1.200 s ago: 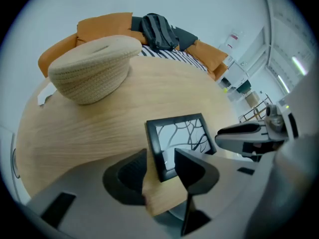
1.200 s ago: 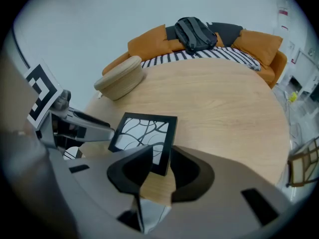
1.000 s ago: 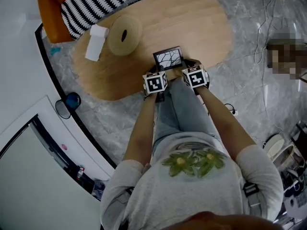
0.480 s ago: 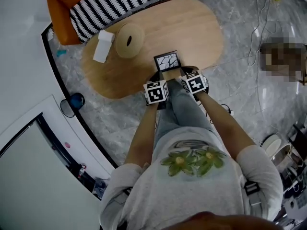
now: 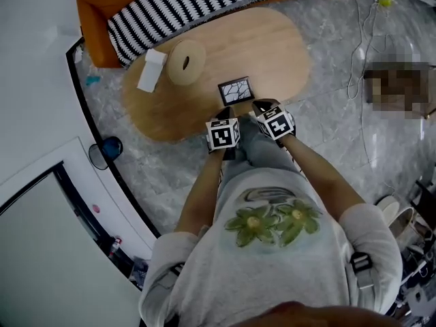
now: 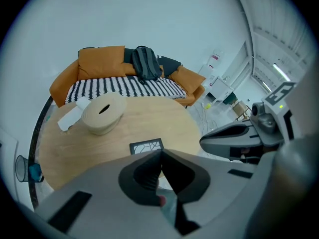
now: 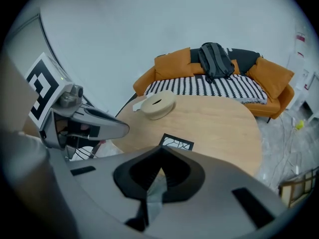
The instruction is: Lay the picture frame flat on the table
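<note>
While left tool [image 6: 160, 153] and right tool [image 7: 160, 152] are clenched empty, the picture frame [image 5: 236, 90] lies flat just beyond.

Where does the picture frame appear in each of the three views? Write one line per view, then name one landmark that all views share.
Head view: picture frame above centre, by the wooden table's near edge.
Left gripper view: picture frame low centre.
Right gripper view: picture frame just below centre.
Shared landmark: the round beige box with a slot, up and left of the frame in every view.
</note>
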A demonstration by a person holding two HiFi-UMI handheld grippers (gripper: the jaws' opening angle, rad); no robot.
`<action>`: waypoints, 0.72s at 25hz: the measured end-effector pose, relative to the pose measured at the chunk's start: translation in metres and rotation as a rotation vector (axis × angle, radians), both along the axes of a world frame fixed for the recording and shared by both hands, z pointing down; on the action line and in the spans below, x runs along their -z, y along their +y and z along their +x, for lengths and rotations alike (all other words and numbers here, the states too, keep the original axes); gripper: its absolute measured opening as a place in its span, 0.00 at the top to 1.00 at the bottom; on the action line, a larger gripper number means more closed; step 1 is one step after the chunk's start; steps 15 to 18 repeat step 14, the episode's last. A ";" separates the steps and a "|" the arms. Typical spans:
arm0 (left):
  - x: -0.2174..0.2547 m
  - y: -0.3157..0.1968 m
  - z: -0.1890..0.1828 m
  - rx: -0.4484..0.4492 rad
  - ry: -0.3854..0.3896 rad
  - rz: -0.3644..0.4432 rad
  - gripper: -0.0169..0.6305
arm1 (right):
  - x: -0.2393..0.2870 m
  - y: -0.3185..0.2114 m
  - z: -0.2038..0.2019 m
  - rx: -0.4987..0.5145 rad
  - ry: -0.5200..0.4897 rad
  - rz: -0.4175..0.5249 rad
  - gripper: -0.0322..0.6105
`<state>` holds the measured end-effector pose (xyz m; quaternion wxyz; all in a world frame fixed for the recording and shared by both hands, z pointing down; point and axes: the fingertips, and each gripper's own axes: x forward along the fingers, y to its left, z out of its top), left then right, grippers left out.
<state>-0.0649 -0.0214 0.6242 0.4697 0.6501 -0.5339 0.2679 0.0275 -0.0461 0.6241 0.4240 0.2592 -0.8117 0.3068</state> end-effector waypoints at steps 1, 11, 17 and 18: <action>0.004 0.000 0.000 -0.002 0.002 0.007 0.95 | 0.003 0.001 -0.001 0.005 -0.002 0.005 0.94; 0.036 0.006 -0.002 -0.009 0.050 0.065 0.95 | 0.034 0.008 0.005 -0.032 -0.040 0.044 0.94; 0.043 0.013 -0.002 -0.009 0.057 0.067 0.95 | 0.039 0.014 0.010 -0.037 -0.034 0.049 0.94; 0.043 0.013 -0.002 -0.009 0.057 0.067 0.95 | 0.039 0.014 0.010 -0.037 -0.034 0.049 0.94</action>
